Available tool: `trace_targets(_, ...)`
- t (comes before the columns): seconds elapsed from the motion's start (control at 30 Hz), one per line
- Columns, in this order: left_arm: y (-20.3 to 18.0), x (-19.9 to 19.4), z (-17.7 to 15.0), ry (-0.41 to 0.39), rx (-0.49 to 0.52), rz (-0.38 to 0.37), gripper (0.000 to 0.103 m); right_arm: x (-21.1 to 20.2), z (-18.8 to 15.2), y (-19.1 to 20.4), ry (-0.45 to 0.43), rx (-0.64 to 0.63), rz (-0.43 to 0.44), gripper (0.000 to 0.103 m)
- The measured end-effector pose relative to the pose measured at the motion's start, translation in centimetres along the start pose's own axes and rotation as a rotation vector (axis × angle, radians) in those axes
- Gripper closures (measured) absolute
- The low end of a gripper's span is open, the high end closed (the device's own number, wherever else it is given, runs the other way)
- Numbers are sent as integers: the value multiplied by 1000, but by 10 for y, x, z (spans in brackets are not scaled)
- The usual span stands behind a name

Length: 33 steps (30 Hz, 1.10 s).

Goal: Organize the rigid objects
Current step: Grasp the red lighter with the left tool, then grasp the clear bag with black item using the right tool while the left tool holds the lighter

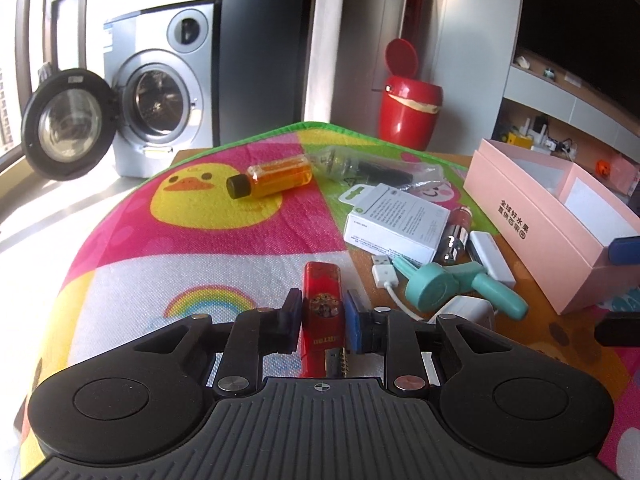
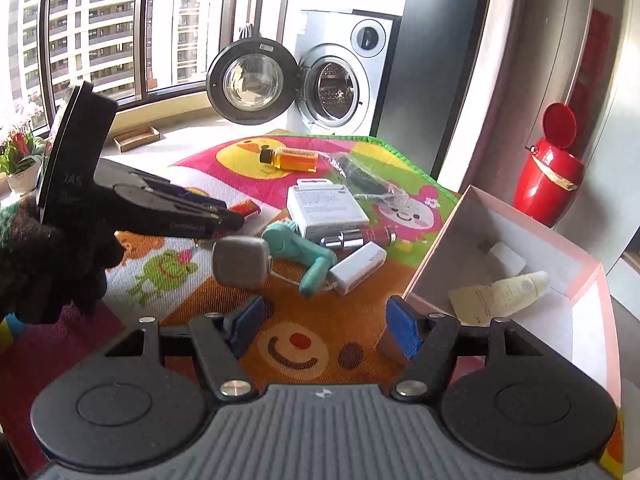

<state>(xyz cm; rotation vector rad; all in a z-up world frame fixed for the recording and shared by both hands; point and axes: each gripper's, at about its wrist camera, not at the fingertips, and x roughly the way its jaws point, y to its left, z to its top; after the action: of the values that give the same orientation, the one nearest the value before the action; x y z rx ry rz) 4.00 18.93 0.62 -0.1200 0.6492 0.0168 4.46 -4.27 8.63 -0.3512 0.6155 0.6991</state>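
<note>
My left gripper (image 1: 322,316) is shut on a red lighter (image 1: 323,300) low over the colourful mat (image 1: 208,240); it also shows in the right wrist view (image 2: 236,216) with the lighter (image 2: 246,208). My right gripper (image 2: 326,330) is open and empty over the mat, beside the pink box (image 2: 520,256). The box (image 1: 560,216) holds a pale yellow tube (image 2: 500,292). On the mat lie an orange bottle (image 1: 276,178), a white carton (image 1: 396,224), a teal hand fan (image 1: 452,284) and a white charger (image 2: 360,266).
A clear bag with dark items (image 1: 368,168), a metal car charger (image 2: 360,238), a USB cable (image 1: 386,274) and a grey plug (image 2: 240,260) lie on the mat. A red bin (image 1: 408,116) and an open washing machine (image 1: 156,96) stand behind.
</note>
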Motion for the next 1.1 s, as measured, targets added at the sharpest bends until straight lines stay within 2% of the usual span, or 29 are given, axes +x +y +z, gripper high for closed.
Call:
trace_targets(0.07, 1, -12, -9, 4, -26, -34, 76, 19, 34, -11, 7, 23, 21, 35)
trace_targets(0.13, -1, -23, -20, -1, -36, -51, 77, 53, 69, -25, 52, 60, 18, 35)
trace_targets(0.23, -2, -32, -30, -21, -51, -74, 77, 113, 106, -40, 113, 88, -53, 35)
trace_targets(0.3, -1, -33, -31, -26, -60, -80, 77, 154, 123, -47, 176, 99, -94, 35)
trace_targets(0.4, 2, -32, -30, -22, -78, -90, 76, 206, 133, -57, 297, 168, -76, 35)
trace_targets(0.5, 4, -32, -31, -23, -86, -97, 76, 241, 136, -60, 360, 185, -87, 36)
trace_targets(0.53, 5, -32, -31, -23, -92, -101, 76, 248, 136, -61, 377, 201, -83, 42)
trace_targets(0.57, 6, -32, -31, -23, -98, -105, 76, 252, 135, -62, 390, 216, -78, 56)
trace_targets(0.6, 7, -31, -31, -23, -102, -108, 76, 251, 134, -62, 386, 224, -61, 60)
trace_targets(0.67, 9, -31, -31, -24, -112, -116, 76, 242, 133, -57, 388, 206, -16, 76)
trace_targets(0.73, 11, -31, -31, -24, -122, -123, 76, 222, 130, -49, 368, 171, 12, 80)
trace_targets(0.8, 11, -31, -31, -23, -125, -124, 76, 196, 127, -42, 331, 131, 27, 82)
trace_targets(0.93, 11, -30, -31, -22, -128, -125, 76, 113, 119, -35, 223, 92, 89, 83)
trace_targets(1.1, 5, -30, -29, -14, -101, -104, 76, 14, 79, -37, 127, 111, 147, 83)
